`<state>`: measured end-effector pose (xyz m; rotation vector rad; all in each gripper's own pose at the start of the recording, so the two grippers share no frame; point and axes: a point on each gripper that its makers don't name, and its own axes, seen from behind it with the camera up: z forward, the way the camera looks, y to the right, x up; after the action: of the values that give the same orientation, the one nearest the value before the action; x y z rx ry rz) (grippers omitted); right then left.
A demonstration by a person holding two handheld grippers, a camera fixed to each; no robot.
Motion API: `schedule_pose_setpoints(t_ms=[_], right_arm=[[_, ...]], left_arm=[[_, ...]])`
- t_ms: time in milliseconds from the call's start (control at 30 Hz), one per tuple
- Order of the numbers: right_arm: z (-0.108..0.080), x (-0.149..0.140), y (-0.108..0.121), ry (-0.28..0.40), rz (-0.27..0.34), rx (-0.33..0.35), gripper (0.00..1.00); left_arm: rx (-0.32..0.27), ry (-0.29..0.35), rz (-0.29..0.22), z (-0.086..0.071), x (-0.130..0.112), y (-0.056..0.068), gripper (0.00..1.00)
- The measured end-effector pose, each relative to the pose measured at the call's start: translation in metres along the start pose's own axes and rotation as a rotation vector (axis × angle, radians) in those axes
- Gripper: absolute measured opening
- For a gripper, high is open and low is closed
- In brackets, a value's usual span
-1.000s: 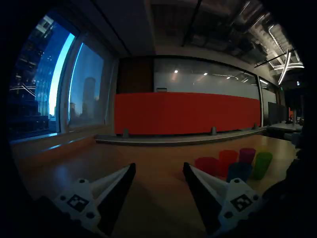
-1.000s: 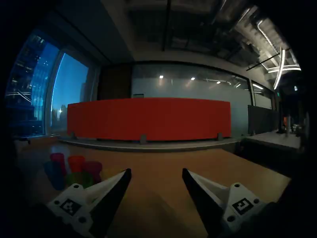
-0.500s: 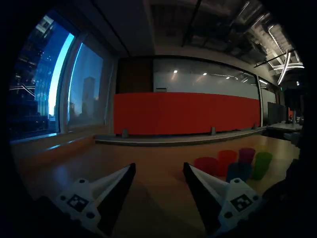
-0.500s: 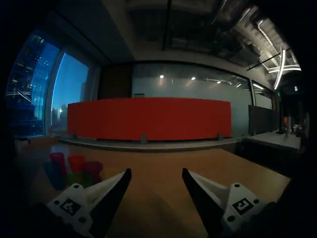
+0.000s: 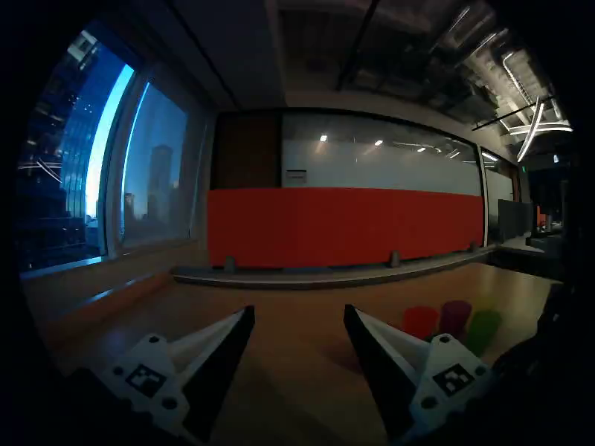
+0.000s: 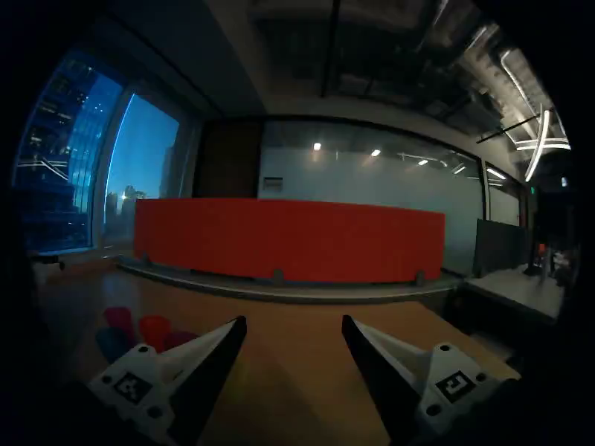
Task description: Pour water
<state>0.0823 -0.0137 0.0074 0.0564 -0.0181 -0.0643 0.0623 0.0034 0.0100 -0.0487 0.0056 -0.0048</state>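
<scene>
Several coloured plastic cups stand on a wooden table point(image 5: 297, 312). In the left gripper view an orange-red cup point(image 5: 420, 321), a purple cup point(image 5: 454, 317) and a green cup point(image 5: 483, 330) show to the right, partly behind my right finger. My left gripper point(image 5: 298, 315) is open above the table with nothing between its fingers. In the right gripper view a pink cup point(image 6: 119, 320), a blue cup point(image 6: 113, 343) and a red cup point(image 6: 154, 330) sit low on the left, partly behind my left finger. My right gripper point(image 6: 294, 325) is open and holds nothing.
A long red divider panel point(image 5: 342, 227) runs across the table's far edge, with a glass wall behind it. Tall windows point(image 5: 82, 178) line the left side. Another desk point(image 6: 520, 286) stands at the right. The room is dim.
Both views have tilted upward, so the cups sit lower in each view and are more hidden behind the fingers. Both grippers have stayed open.
</scene>
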Motion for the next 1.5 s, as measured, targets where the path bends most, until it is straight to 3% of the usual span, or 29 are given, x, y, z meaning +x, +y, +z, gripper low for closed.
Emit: schedule_pose_setpoints(t_ms=[467, 700, 900, 1100, 1300, 1500], right_arm=[[0.006, 0.079, -0.013, -0.013, -0.031, 0.048, 0.99], [0.008, 0.113, -0.009, -0.01, 0.032, 0.069, 0.99], [0.008, 0.124, -0.009, -0.004, 0.097, 0.107, 0.99], [0.005, 0.129, -0.024, -0.004, 0.127, 0.202, 0.99], [-0.001, 0.135, -0.048, -0.011, 0.121, 0.334, 0.99], [-0.009, 0.14, -0.074, -0.013, 0.113, 0.463, 0.99]], left_arm=[[-0.128, 0.0, -0.045, 0.015, 0.088, 0.023, 0.89], [-0.164, 0.018, -0.026, 0.018, 0.126, 0.025, 0.88], [-0.208, 0.027, 0.004, 0.018, 0.14, 0.033, 0.89], [-0.3, 0.018, 0.024, 0.018, 0.14, 0.053, 0.88], [-0.422, -0.007, -0.006, 0.015, 0.144, 0.077, 0.88], [-0.505, -0.02, -0.022, 0.012, 0.15, 0.092, 0.88]])
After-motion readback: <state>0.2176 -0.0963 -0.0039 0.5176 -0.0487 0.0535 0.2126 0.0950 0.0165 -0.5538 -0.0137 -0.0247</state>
